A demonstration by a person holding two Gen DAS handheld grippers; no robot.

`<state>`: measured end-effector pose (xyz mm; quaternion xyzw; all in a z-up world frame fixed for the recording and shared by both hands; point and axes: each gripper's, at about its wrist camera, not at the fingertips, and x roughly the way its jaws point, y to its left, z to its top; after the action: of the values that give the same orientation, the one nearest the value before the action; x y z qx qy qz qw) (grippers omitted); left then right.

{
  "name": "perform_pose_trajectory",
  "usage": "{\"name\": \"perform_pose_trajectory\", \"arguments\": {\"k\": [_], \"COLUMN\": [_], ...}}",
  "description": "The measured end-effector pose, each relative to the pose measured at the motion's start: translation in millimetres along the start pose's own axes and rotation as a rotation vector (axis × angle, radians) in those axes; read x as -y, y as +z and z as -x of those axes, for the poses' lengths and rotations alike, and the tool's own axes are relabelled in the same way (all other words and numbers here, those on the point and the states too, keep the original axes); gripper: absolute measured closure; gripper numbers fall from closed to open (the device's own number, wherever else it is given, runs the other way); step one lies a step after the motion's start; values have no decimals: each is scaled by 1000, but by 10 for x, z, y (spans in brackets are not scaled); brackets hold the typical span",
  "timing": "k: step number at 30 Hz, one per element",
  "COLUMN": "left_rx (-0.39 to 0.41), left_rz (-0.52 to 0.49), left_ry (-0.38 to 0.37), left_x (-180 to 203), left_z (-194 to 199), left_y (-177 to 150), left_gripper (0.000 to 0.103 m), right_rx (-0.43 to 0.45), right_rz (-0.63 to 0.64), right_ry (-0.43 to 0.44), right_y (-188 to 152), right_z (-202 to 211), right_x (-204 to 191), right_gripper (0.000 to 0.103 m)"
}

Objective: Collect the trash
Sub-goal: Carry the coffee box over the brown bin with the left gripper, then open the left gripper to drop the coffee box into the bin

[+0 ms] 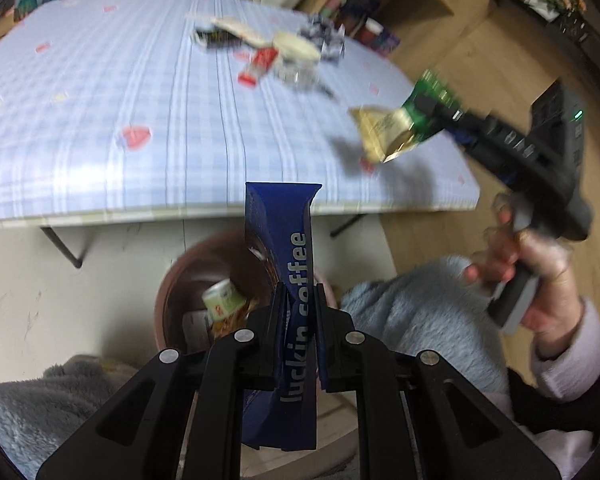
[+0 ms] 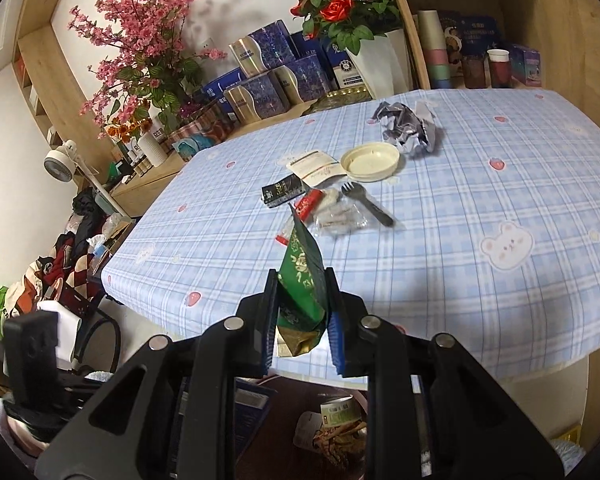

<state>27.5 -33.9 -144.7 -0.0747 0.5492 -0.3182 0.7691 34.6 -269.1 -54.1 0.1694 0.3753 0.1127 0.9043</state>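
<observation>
While pinched by left tongs [image 1: 299, 312], blue coffee sachet [image 1: 286, 248] upright

pretty busy room tbh. Pale blue plaid tablecloth [image 2: 480, 184] with little strawberries and a bear face [image 2: 506, 245] printed near the right side. Behind the table there's a tall spray of pink blossoms [image 2: 140, 36] on the left and red roses [image 2: 340, 4] in a white vase [image 2: 376, 66]. Between them sit stacked blue and silver gift boxes [image 2: 268, 76]. The wooden shelf [image 2: 480, 60] at right holds stacked cups [image 2: 434, 48] and a paper cup [image 2: 499, 58]. Small white fan [image 2: 60, 164] at left, with a pile of clothes and bags [image 2: 60, 264] on the floor below it
</observation>
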Motion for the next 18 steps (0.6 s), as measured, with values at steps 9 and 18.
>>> {"name": "perform_pose_trajectory", "arguments": {"k": [9,18], "left_rx": [-105,-160], "left_rz": [61,139], "left_ry": [37,68], "left_x": [-161,-351], "left_z": [-486,-857], "left_y": [-71,-126], "left_gripper": [90,90], "right_rx": [8,-3], "right_rz": [-12,-25], "right_ry": [-16,-32], "right_y": [-50,-99], "right_z": [102,102], "right_x": [96,163], "right_gripper": [78,78]}}
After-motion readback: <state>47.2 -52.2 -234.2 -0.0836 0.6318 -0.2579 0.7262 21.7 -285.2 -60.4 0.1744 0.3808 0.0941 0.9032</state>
